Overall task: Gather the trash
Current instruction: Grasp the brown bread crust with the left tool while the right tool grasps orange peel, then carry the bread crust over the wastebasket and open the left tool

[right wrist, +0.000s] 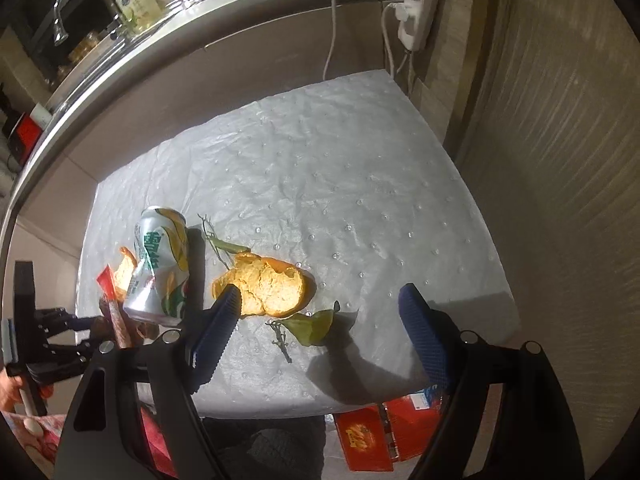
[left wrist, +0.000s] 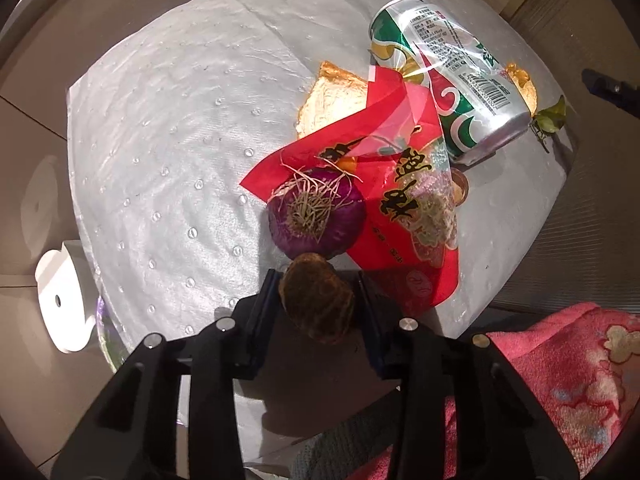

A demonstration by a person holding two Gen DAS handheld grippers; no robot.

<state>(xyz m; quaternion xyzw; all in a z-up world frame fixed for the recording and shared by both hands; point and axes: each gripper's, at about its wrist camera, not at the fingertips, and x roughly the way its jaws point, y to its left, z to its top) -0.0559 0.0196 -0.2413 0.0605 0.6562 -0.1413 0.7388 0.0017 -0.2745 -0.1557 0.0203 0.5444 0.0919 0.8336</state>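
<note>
While the left claw (left wrist: 318, 300) pinches a rough brown husk-like lump (left wrist: 316, 300) just above the padded white desk (left wrist: 160, 160), the right claw (right wrist: 320, 320) hangs wide open, empty.

Best lift the lump straight up, clear of the rooty purple onion (left wrist: 316, 216) beside it; dented can (left wrist: 448, 76), glossy red wrapper (left wrist: 400, 184), pithy orange peel (right wrist: 264, 284) and leaf (right wrist: 312, 326) await.

White dimpled mat (right wrist: 320, 184) is covering the surface. Lying on it: dented green-and-silver can (right wrist: 160, 268) on its side, orange peel (right wrist: 268, 288) beside it, green leaf (right wrist: 312, 326) near the peel, red wrapper (left wrist: 400, 184), purple onion (left wrist: 316, 216) touching the wrapper.
</note>
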